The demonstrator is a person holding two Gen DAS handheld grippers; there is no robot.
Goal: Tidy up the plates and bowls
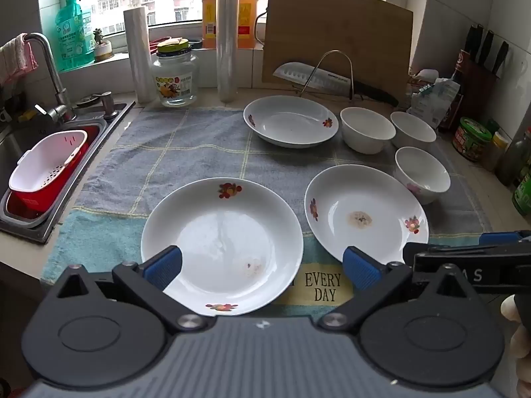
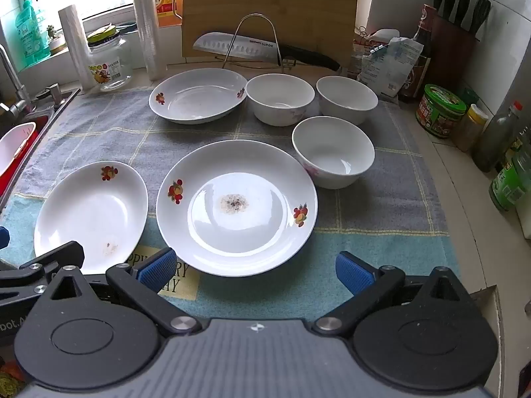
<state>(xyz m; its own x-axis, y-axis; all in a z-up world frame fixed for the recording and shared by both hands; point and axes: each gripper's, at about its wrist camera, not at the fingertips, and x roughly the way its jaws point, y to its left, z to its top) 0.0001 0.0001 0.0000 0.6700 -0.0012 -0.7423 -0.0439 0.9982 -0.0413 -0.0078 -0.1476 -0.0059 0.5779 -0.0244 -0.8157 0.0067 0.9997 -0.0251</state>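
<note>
Three white flower-print plates and three white bowls sit on a blue-grey towel (image 1: 186,146). My left gripper (image 1: 262,267) hovers open over the near edge of the near-left plate (image 1: 222,232), its blue pads apart from it. My right gripper (image 2: 255,272) is open just before the stained near-right plate (image 2: 237,209), touching nothing. The far plate (image 2: 197,94) lies at the back. Beside it stand two bowls (image 2: 280,98) (image 2: 346,99), with the third bowl (image 2: 333,151) in front of them. Each gripper's body shows at the edge of the other's view.
A sink (image 1: 20,219) with a red-and-white colander (image 1: 46,169) lies left. Behind the dishes are a cleaver (image 2: 239,46) on a wire rack, a cutting board (image 2: 272,6), a glass jar (image 2: 108,63) and film rolls. Jars, bottles and a knife block (image 2: 454,26) crowd the right.
</note>
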